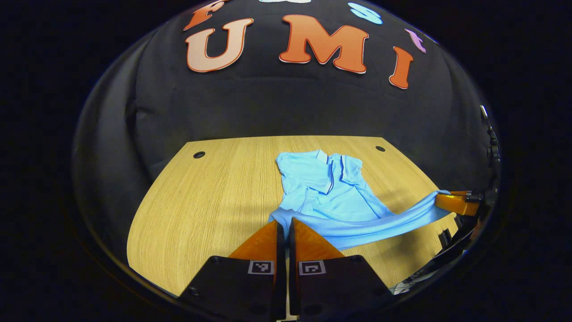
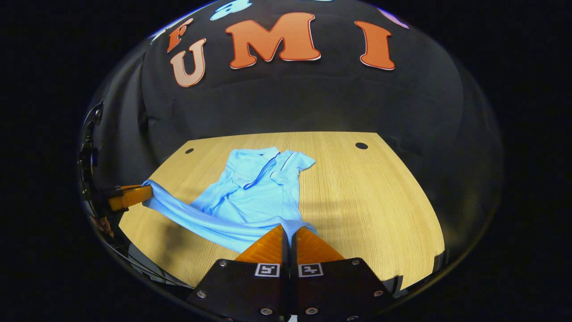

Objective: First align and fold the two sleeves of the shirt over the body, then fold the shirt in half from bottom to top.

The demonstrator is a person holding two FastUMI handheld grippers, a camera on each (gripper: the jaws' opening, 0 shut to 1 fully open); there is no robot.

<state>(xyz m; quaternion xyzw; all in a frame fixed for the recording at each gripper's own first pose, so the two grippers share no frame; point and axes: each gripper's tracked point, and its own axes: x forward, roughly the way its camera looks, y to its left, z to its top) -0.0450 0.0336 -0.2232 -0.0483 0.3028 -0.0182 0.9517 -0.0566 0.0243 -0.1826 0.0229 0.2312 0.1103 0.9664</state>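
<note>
A light blue polo shirt [image 1: 330, 188] lies on the wooden table [image 1: 210, 197], collar toward the far wall, its sleeves folded over the body. My left gripper [image 1: 284, 224] is shut on the shirt's bottom hem at one corner. My right gripper [image 2: 288, 229] is shut on the hem's other corner. The hem [image 1: 380, 223] stretches as a raised band between the two, lifted off the table. The right gripper [image 1: 456, 201] also appears at the right edge of the left gripper view, and the left gripper [image 2: 129, 196] shows at the left edge of the right gripper view.
The table has two small dark holes [image 1: 199, 154] [image 1: 380, 148] near its far corners. Bare wood [image 2: 371, 197] lies on either side of the shirt. The booth's black cloth wall [image 1: 286, 103] rises just behind the table's far edge.
</note>
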